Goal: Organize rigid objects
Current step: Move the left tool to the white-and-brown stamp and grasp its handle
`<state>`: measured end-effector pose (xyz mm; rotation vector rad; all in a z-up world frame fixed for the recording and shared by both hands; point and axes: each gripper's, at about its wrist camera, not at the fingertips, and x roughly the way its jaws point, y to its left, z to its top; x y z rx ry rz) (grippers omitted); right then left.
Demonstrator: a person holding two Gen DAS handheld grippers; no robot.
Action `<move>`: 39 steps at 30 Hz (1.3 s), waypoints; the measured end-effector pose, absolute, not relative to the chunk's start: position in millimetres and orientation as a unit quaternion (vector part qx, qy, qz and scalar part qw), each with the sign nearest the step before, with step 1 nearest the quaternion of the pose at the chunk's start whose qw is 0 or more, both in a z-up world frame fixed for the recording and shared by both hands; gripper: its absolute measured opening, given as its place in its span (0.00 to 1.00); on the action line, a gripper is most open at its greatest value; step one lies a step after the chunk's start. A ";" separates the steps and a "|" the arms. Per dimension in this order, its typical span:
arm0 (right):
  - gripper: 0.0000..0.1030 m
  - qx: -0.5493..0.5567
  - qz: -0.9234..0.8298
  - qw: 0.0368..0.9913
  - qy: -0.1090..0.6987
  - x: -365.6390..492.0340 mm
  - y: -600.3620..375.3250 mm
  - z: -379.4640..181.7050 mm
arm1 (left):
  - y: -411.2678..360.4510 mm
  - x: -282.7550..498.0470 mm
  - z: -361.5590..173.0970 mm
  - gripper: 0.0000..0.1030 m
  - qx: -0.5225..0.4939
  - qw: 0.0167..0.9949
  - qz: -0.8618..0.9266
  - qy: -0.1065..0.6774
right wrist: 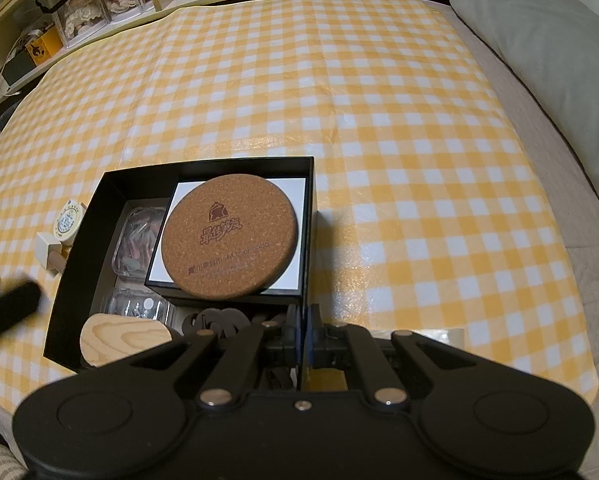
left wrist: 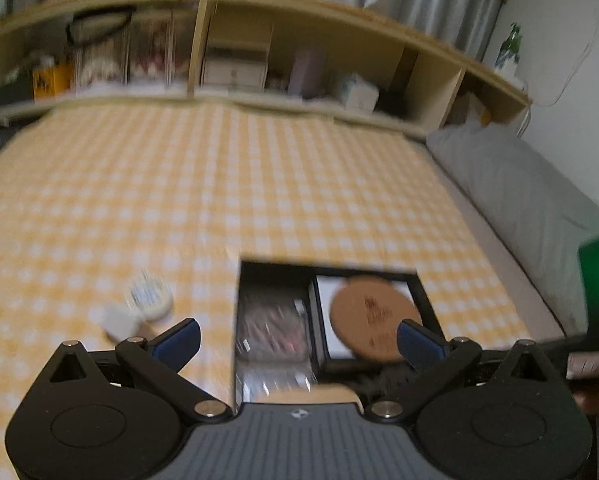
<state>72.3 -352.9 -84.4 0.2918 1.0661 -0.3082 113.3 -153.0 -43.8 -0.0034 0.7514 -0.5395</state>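
An open black box (right wrist: 111, 184) lies on the yellow checked cloth. Inside it, a round cork coaster (right wrist: 229, 236) rests flat on a smaller black box with a white top (right wrist: 283, 276). To their left are clear plastic cases (right wrist: 137, 240), a pale wooden piece (right wrist: 123, 340) and dark foam shapes (right wrist: 219, 320). My right gripper (right wrist: 304, 332) is shut on the box's right wall at its near corner. My left gripper (left wrist: 299, 336) hangs above the box (left wrist: 327, 264), jaws wide open with nothing between them. The coaster (left wrist: 371, 316) shows beyond its right finger.
A small white round item with a cream block (right wrist: 65, 224) sits on the cloth left of the box, blurred in the left wrist view (left wrist: 147, 300). A wooden shelf (left wrist: 203, 40) full of things runs along the back. A grey pillow (right wrist: 547, 60) lies at right.
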 end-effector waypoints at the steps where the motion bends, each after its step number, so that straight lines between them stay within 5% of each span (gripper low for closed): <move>1: 0.04 0.138 -0.146 0.840 0.504 72.3 -352.7 -84.3 | -149.0 116.3 -36.8 1.00 -0.002 0.900 -0.259 0.351; 13: 0.04 0.137 -0.146 0.840 0.504 72.5 -352.5 -83.9 | -81.0 170.9 -10.7 1.00 0.006 0.925 -0.226 0.307; 39: 0.04 0.135 -0.147 0.840 0.505 72.5 -351.1 -84.6 | -85.6 202.3 -149.0 1.00 0.179 0.864 -0.296 0.367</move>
